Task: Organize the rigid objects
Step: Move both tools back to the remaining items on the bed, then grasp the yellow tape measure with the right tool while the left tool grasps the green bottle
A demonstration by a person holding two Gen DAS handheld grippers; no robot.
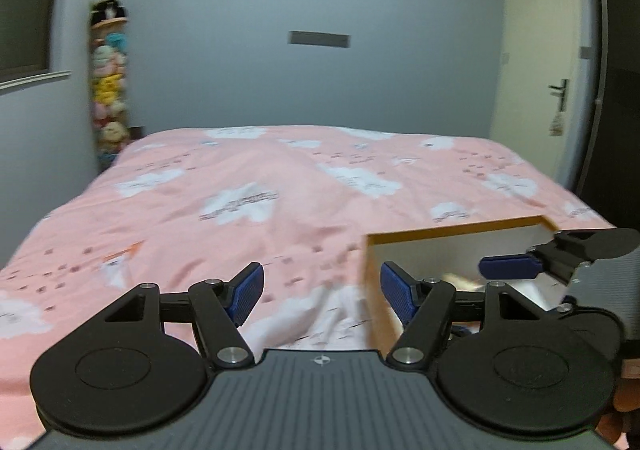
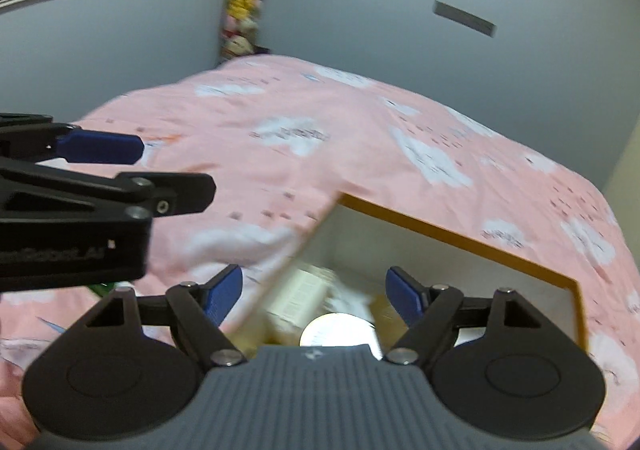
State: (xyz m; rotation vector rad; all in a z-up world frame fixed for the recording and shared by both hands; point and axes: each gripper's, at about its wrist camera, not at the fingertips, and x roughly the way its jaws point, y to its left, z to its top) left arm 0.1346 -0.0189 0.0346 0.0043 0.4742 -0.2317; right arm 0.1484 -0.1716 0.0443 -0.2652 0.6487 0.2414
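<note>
Hovering with jaws apart and empty, the left gripper point(image 1: 322, 290) and right gripper point(image 2: 314, 292) leave several items inside the orange-rimmed white cardboard box point(image 2: 460, 236) at the pink bed's point(image 1: 280, 185) near edge.

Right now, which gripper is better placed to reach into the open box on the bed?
Probably the right gripper: it is open and empty directly over the box. The left gripper, also open, hangs over the bedspread beside it.
</note>
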